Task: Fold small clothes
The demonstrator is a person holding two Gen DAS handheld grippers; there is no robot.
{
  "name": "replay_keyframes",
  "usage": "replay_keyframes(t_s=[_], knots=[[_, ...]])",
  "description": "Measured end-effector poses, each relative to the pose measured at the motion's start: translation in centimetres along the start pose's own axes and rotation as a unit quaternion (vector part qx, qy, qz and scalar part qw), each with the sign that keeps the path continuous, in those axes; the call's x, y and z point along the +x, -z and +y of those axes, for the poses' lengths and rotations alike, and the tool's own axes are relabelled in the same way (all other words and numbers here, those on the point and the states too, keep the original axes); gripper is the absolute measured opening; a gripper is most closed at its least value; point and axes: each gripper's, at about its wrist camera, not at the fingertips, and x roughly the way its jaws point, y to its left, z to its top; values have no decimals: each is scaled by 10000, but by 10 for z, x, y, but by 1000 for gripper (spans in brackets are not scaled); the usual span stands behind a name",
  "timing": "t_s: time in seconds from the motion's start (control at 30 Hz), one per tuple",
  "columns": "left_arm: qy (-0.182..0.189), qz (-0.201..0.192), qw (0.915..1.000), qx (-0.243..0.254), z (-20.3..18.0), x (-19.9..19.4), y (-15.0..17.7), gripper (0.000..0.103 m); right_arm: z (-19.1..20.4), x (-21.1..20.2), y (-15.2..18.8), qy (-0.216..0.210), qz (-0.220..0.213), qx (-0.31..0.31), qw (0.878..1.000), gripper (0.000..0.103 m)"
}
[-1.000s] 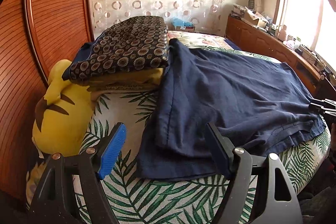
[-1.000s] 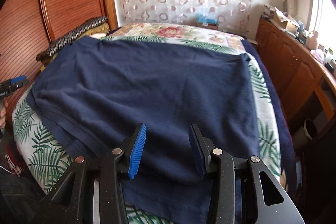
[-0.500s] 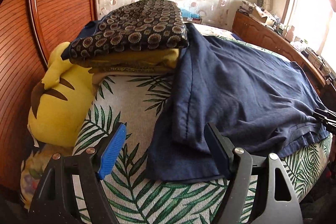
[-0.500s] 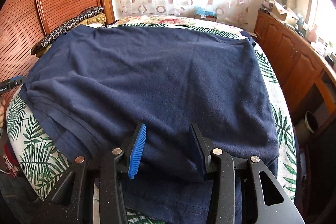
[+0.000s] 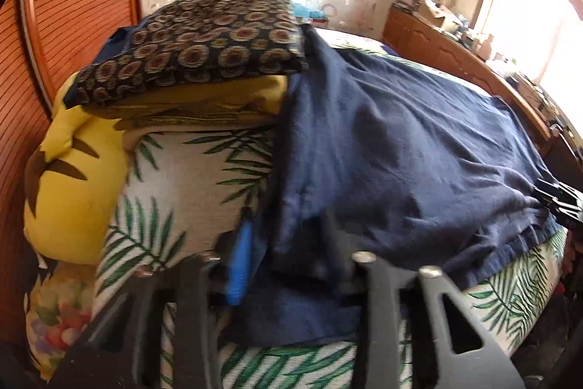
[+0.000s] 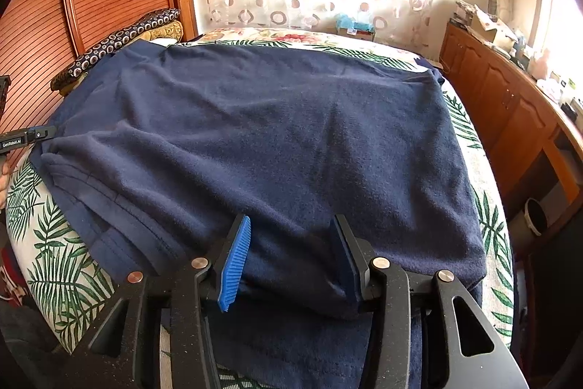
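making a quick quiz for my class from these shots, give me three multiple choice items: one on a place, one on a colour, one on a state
1. Where does the patterned cushion lie?
A. on a stack at the bed's headboard end
B. on the wooden cabinet
C. on the floor

2. What colour is the garment spread on the bed?
A. red
B. navy blue
C. white

3. How is the left hand-held gripper?
A. wide open above bare bedcover
B. out of view
C. narrowed around the garment's corner

Answers:
1 A, it tops yellow cushions beside the headboard.
2 B, both views show dark blue cloth.
3 C, its jaws have just been closing with blue cloth between them.
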Motion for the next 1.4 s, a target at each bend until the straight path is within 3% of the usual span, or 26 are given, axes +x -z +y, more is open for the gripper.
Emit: replay_keyframes(t_s=[0.03,0.1,0.53,0.77,1.07,1.4], knots=[[36,3,10000,40,-2,0,0,17,1,0,0,5,3,-13,10000,49],[71,-46,9999,106,-7,-2,0,10,0,0,-1,3,6,-19,10000,49],[920,-912,9904,492,-77,-50,-50,8,-3,0,0,-101,-18,56,9999,50],[1405,-1099,9799,896,-133,-53,-79,8,-12,-2,2,-131,-76,279,9995,50],[1918,-1235,9611,1560,-208,-62,-107,8,-34,-28,8,189,-398,418,9982,50],[2393,-1266,9424,1964,-272,-76,-127,8,-49,-62,19,460,-707,658,9943,50]])
